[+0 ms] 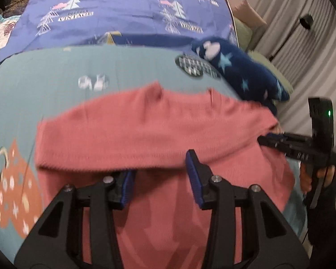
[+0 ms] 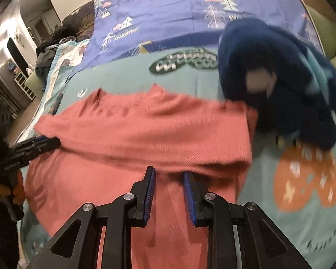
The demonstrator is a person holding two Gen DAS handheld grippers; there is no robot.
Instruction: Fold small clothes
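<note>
- Left wrist view: bed covered by one teal sheet (image 1: 44,89) with printed motifs; behind it one purple sheet (image 1: 123,11) with tree prints and a dark label reading roughly "VINTAGE", blurred, seen more than once.
- One pink ribbed garment (image 1: 145,123) lies on the teal sheet, top part folded down over the lower part; fold edge runs across just in front of both grippers.
- One navy fleece item with pale stars (image 1: 246,71) lies beside the pink garment's far right corner, touching it.
- Left gripper (image 1: 161,174): fingers moderately apart, nothing between the pads; left finger tip tucked under the fold edge, right finger over the cloth.
- Right gripper (image 2: 168,179): fingers narrowly apart, not clamping; cloth lies below them, tips at the fold edge.
- Right wrist view: orange mushroom-like print (image 2: 306,179) on the teal sheet; oval dark-green print with white lettering (image 2: 186,60), unreadable.
- Lettering on each gripper body, too blurred to read.
</note>
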